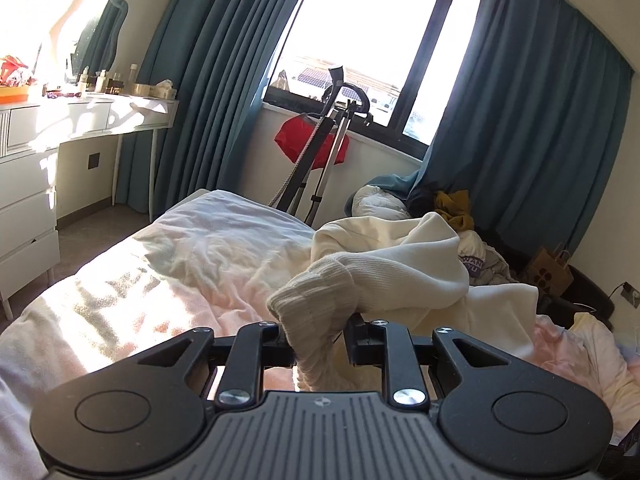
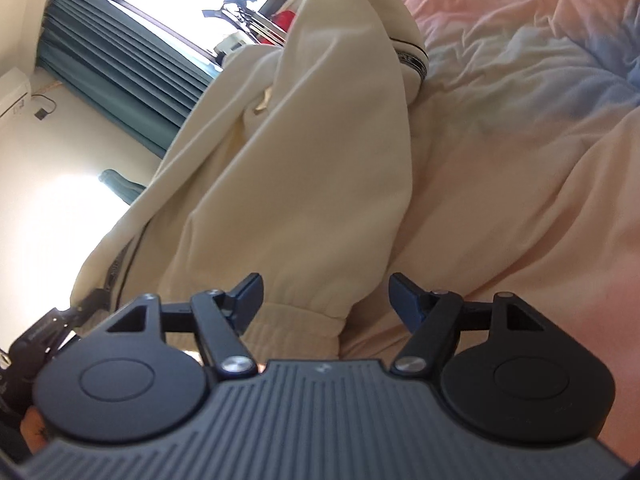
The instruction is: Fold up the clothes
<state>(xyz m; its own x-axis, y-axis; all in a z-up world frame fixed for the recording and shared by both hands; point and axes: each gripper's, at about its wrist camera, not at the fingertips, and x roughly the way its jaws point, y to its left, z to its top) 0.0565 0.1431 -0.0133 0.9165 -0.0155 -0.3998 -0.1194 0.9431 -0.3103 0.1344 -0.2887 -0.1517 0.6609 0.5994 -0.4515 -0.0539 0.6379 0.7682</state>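
A cream sweatshirt [image 1: 400,256] lies heaped on the bed's pale pink sheet [image 1: 180,272]. My left gripper [image 1: 320,342] is shut on its ribbed cuff [image 1: 316,300], which bulges up between the black fingers. In the right wrist view the same cream sweatshirt [image 2: 304,140] hangs stretched away from the camera, with a dark striped trim along one edge. My right gripper [image 2: 326,292] is open, its blue-tipped fingers wide apart. A gathered sleeve end [image 2: 296,320] sits between and just below them, touching neither pad.
A white dressing table [image 1: 80,120] with bottles stands at the left. A garment steamer stand [image 1: 320,152] and a red garment [image 1: 296,140] are by the window. A clothes pile [image 1: 460,208] and a paper bag [image 1: 548,268] lie at the right. Rumpled pink bedding [image 2: 520,160] spreads rightwards.
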